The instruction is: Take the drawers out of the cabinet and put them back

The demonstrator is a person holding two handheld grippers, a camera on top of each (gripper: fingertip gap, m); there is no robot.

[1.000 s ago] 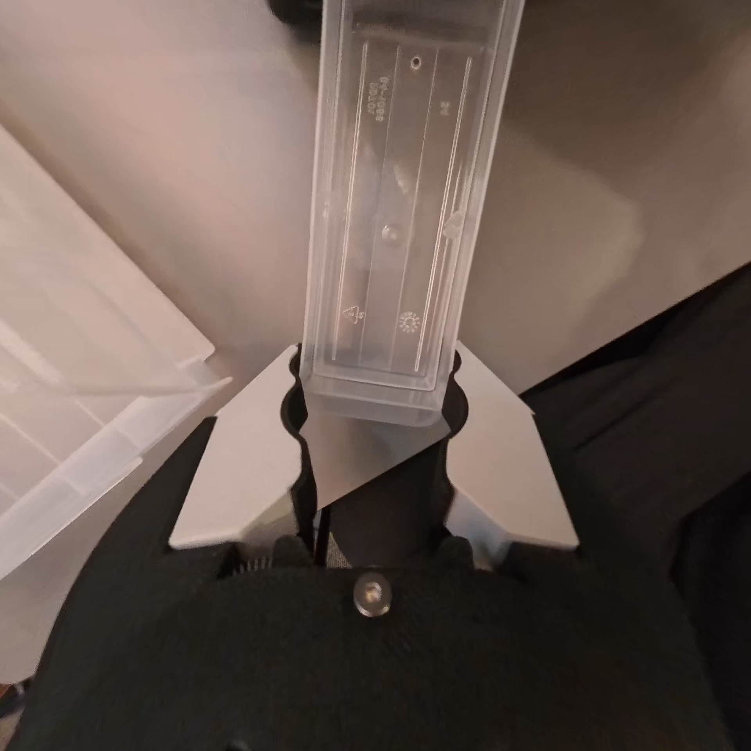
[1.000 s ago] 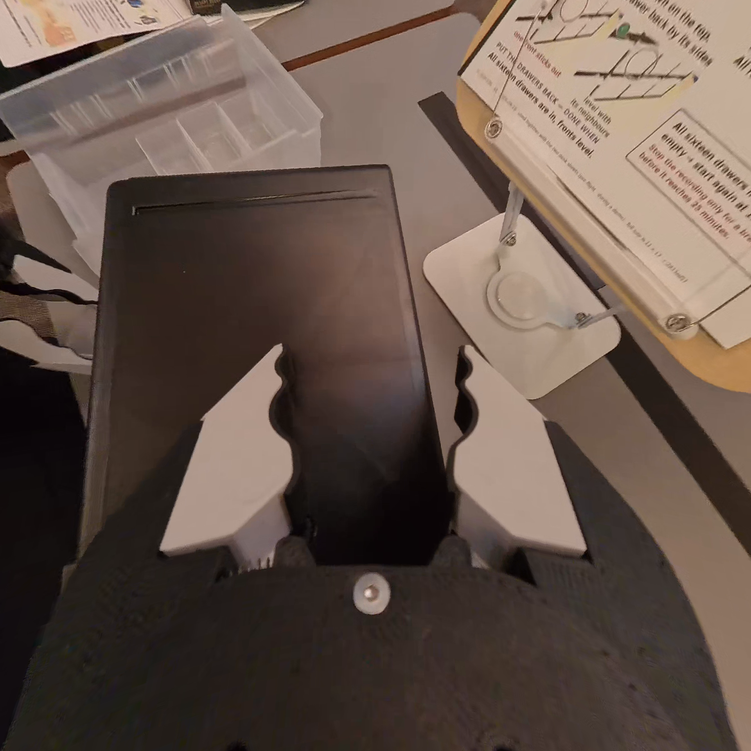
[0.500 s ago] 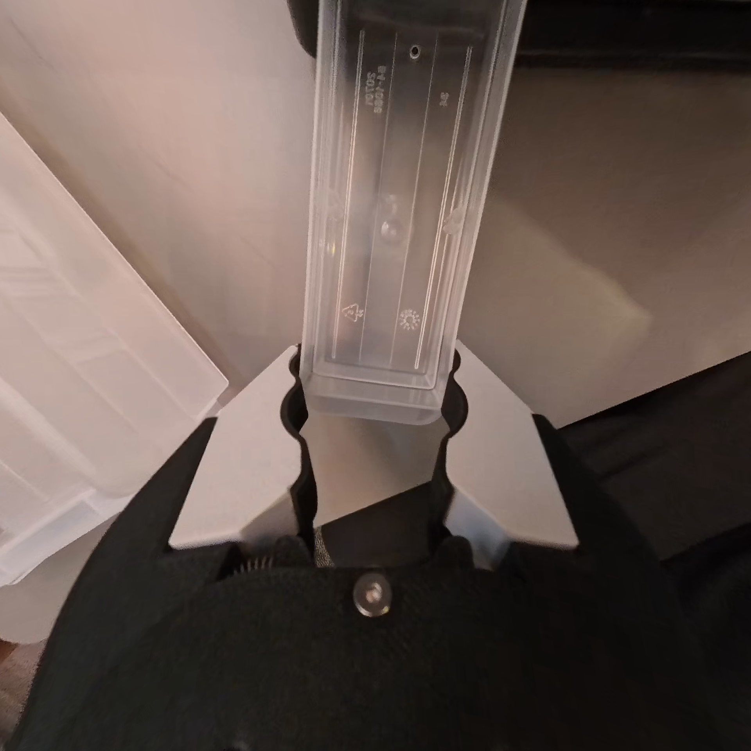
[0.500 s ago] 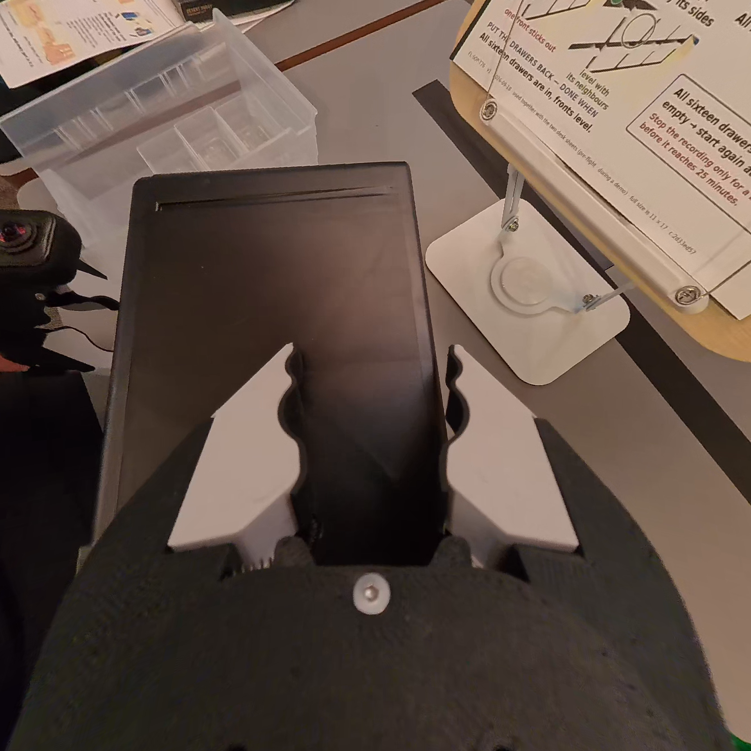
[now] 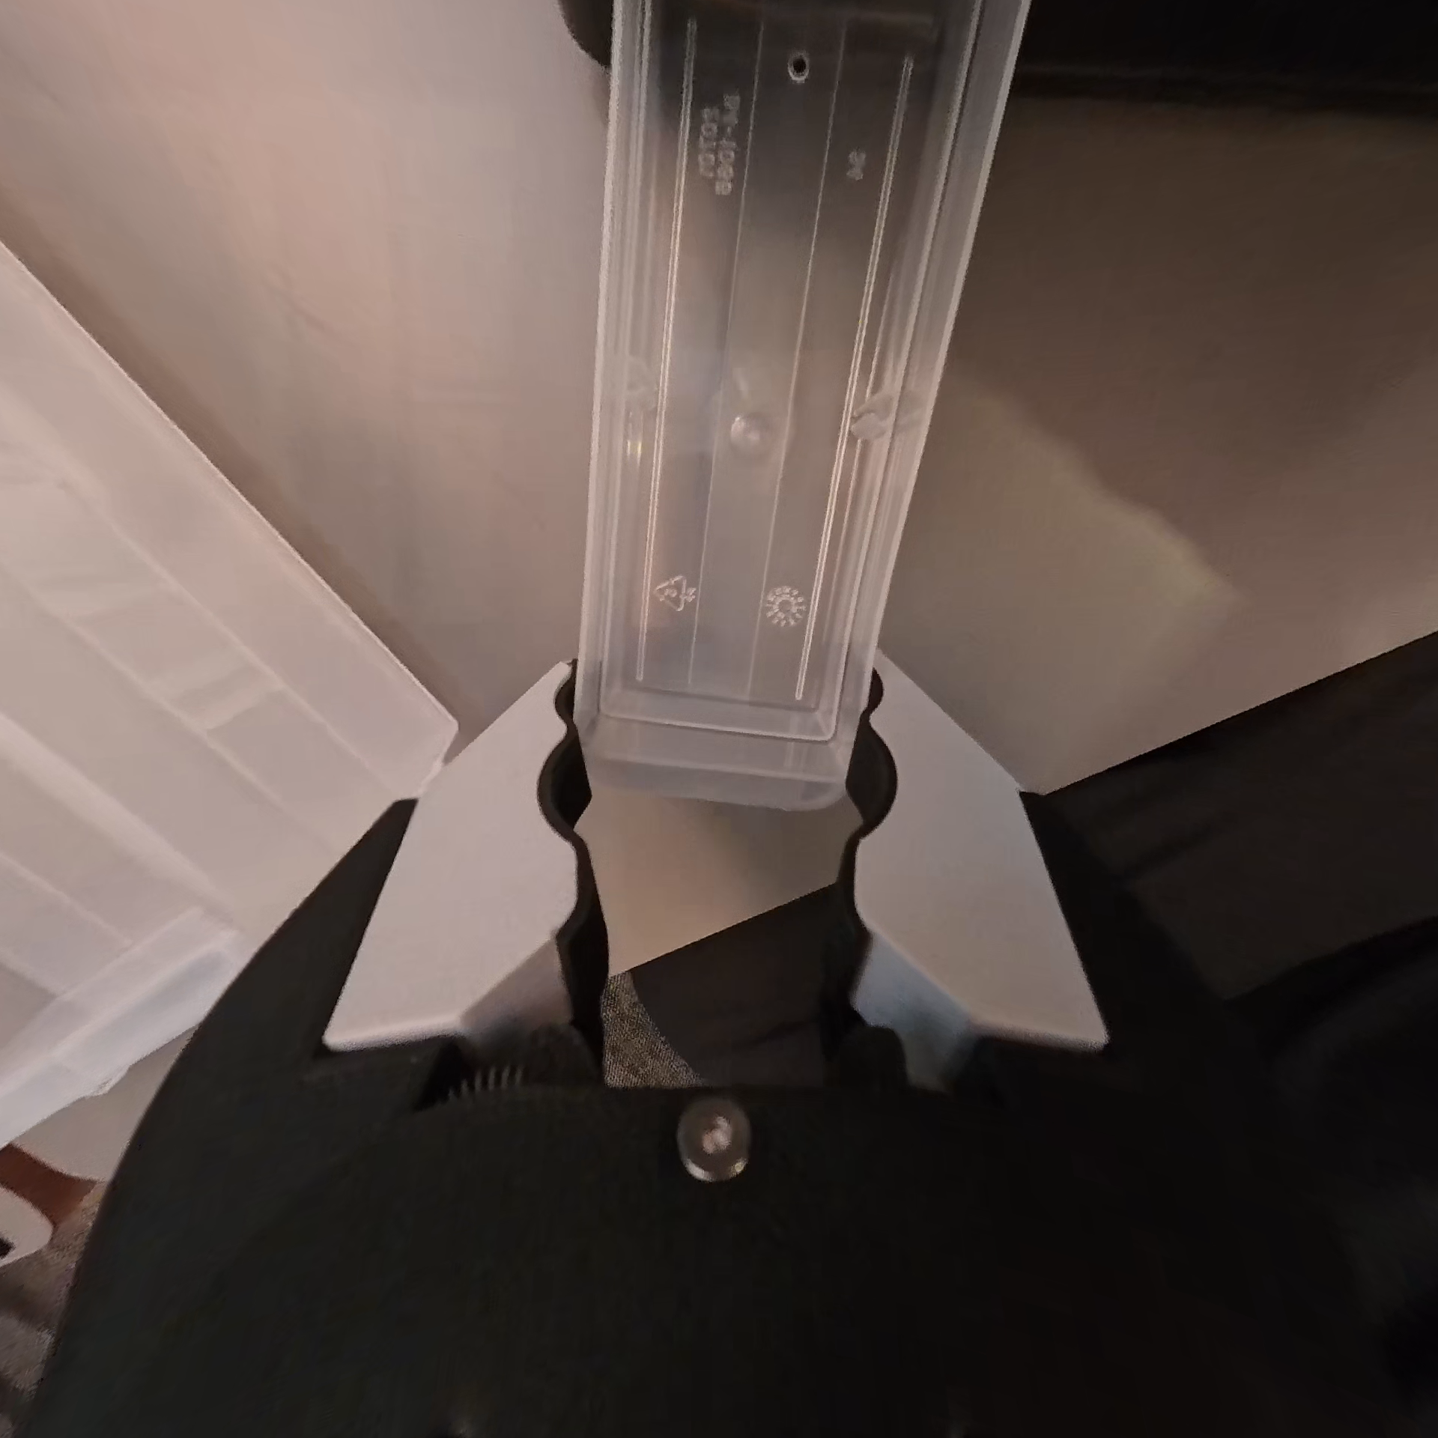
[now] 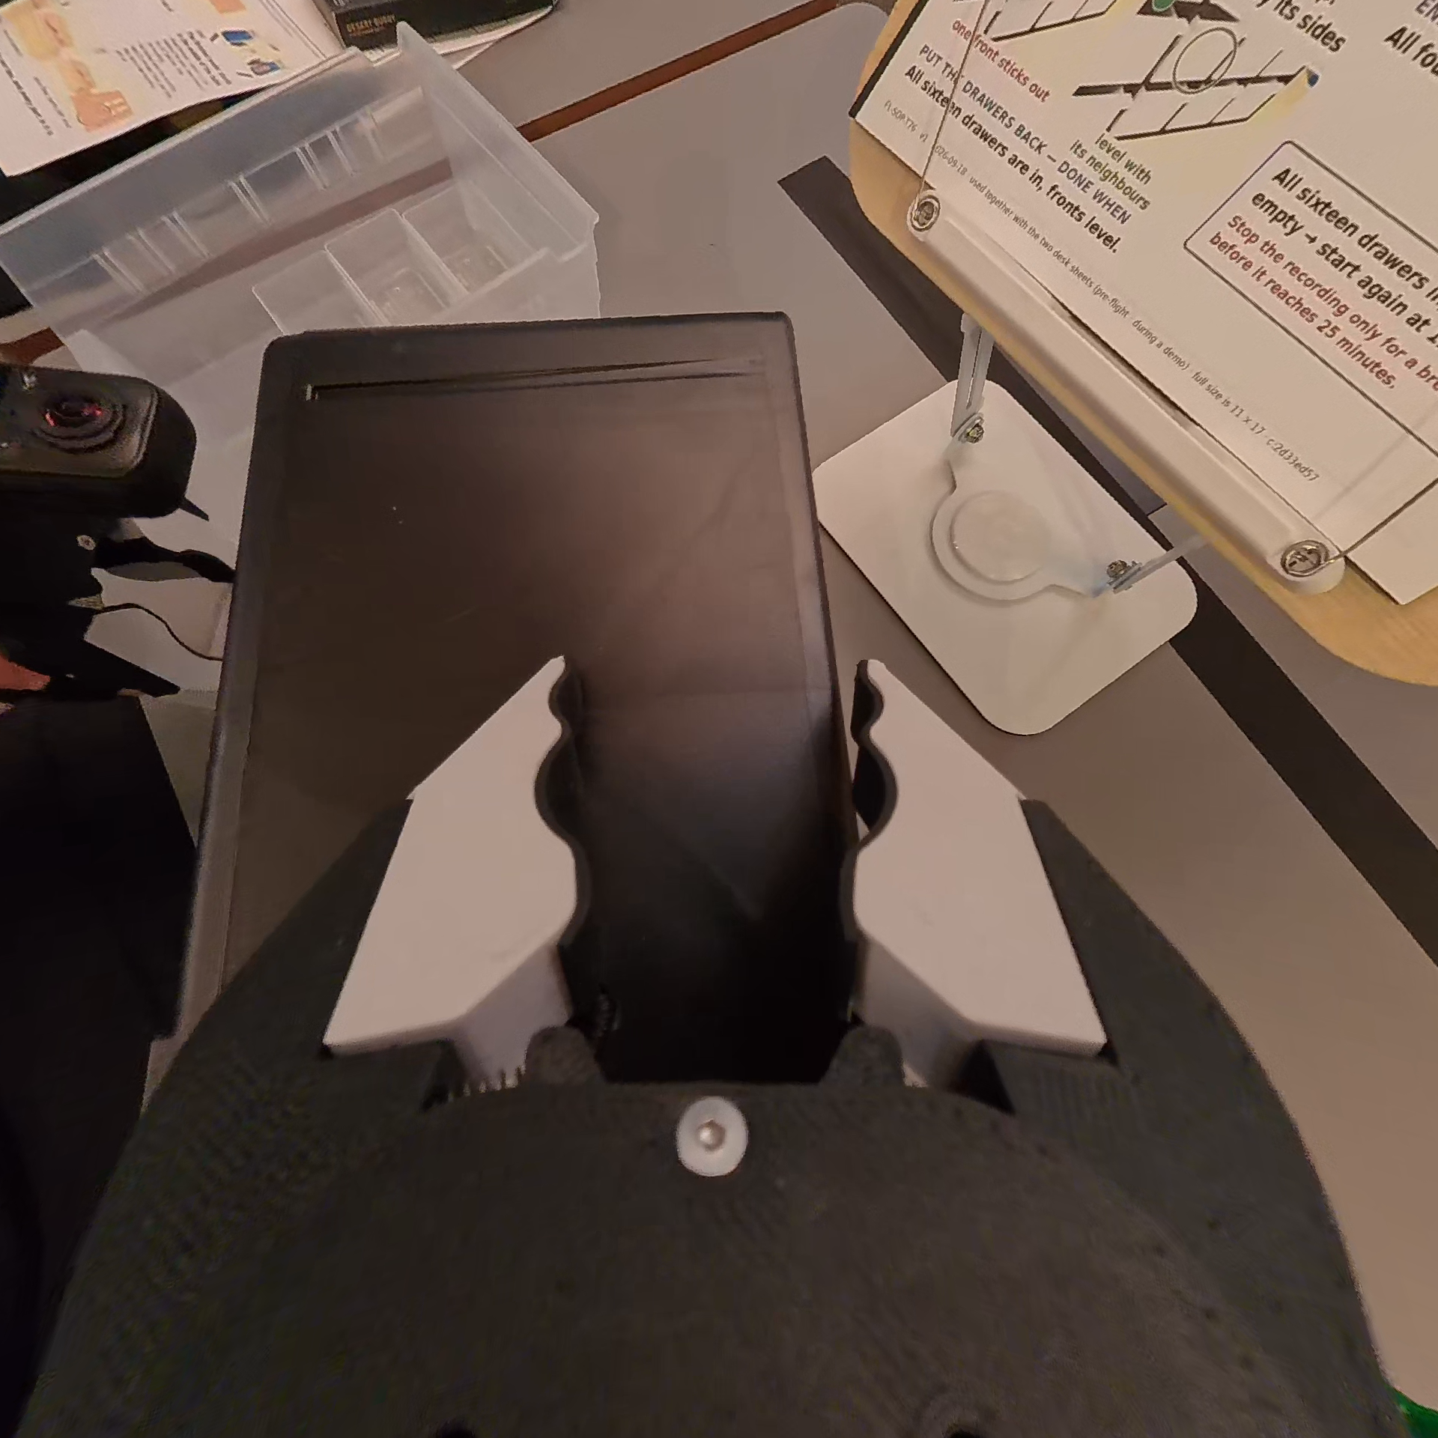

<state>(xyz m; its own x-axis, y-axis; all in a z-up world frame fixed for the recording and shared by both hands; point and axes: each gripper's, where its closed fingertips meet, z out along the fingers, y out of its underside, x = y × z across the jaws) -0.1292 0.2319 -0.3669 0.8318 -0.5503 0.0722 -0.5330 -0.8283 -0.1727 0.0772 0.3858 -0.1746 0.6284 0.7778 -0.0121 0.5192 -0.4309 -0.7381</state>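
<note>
Left wrist view: the left gripper (image 5: pixel 720 747) clamps the near end of a clear plastic drawer (image 5: pixel 770 373), which reaches away over the grey table (image 5: pixel 311 272) to the black cabinet (image 5: pixel 1167 54) at the far edge. A translucent bin (image 5: pixel 156 700) lies left of the drawer.

Right wrist view: the right gripper (image 6: pixel 712 692) spreads narrowly over the cabinet's (image 6: pixel 506 560) dark top, gripping nothing. Beyond the cabinet sits the bin (image 6: pixel 482 156); right of it, a stand (image 6: pixel 1004 576) carrying an instruction sheet (image 6: pixel 1245 194).
</note>
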